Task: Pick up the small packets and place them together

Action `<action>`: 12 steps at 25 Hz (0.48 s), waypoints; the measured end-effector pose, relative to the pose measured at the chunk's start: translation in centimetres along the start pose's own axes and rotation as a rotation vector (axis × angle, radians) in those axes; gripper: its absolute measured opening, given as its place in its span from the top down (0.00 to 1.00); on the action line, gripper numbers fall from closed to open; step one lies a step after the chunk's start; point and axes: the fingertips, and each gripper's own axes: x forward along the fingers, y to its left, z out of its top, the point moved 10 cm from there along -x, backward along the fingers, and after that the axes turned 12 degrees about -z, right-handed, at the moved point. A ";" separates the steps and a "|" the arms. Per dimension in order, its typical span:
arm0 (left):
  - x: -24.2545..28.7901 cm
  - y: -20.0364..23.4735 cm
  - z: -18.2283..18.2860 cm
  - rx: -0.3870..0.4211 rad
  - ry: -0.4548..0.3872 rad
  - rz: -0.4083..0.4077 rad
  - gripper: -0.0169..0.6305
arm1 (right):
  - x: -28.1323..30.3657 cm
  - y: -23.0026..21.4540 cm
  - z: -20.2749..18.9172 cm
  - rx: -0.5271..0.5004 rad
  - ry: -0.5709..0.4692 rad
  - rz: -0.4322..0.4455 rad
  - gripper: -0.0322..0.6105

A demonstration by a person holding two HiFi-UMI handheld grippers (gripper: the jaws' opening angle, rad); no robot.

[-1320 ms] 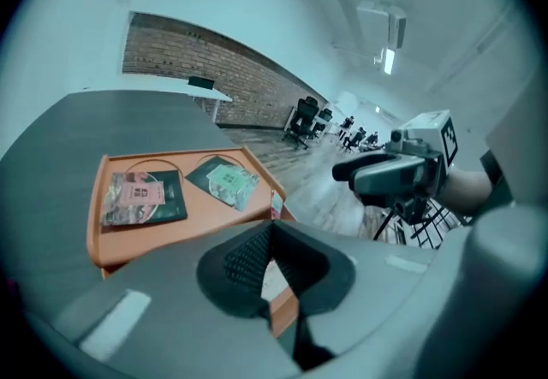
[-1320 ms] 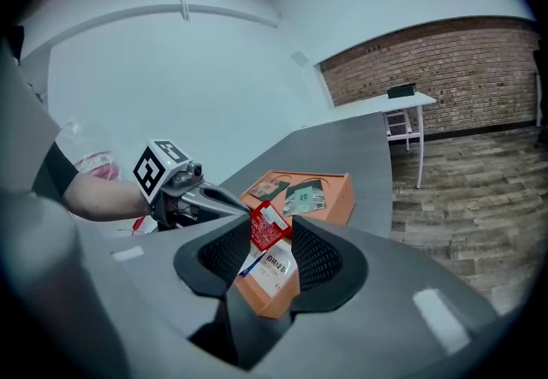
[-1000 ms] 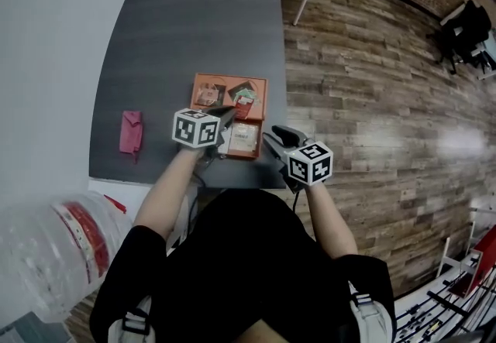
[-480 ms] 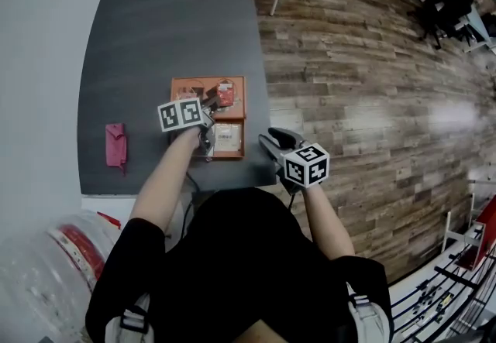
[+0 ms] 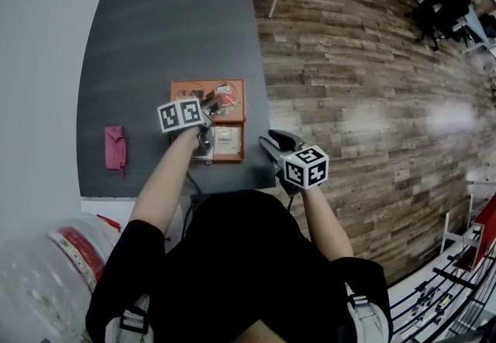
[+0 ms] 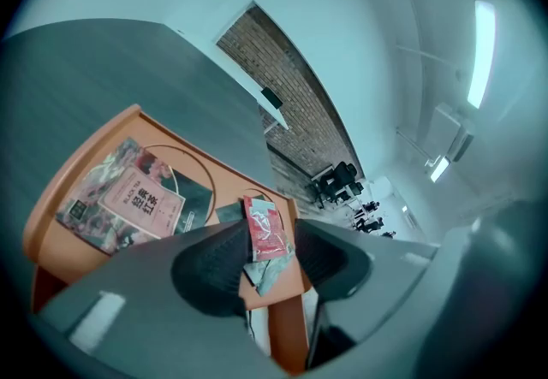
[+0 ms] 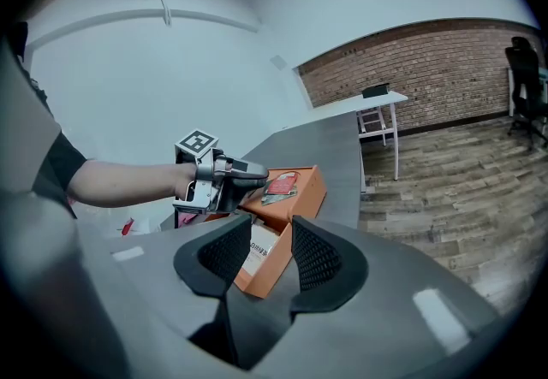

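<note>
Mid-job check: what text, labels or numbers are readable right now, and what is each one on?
"BLACK TEA": on the pink label of the large packet in the orange tray. The big Chinese characters below it are too blurred to read surely.
Red packet: print too blurred to read.
White packet: lines of print too small to read.
Nothing else is legible.

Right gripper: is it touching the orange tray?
Apart. The head view shows a strip of dark table between the right gripper tips and the orange tray right rim.
</note>
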 end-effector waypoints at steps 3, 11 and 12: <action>-0.5 -0.6 0.2 0.057 0.005 0.012 0.68 | 0.2 0.3 0.2 -0.008 -0.004 0.008 0.72; -2.6 -3.4 1.1 0.251 -0.066 -0.077 0.69 | 0.8 1.3 1.6 -0.055 -0.021 0.042 0.72; -3.0 -3.8 1.2 0.288 -0.072 -0.084 0.70 | 0.8 1.5 1.9 -0.064 -0.023 0.048 0.72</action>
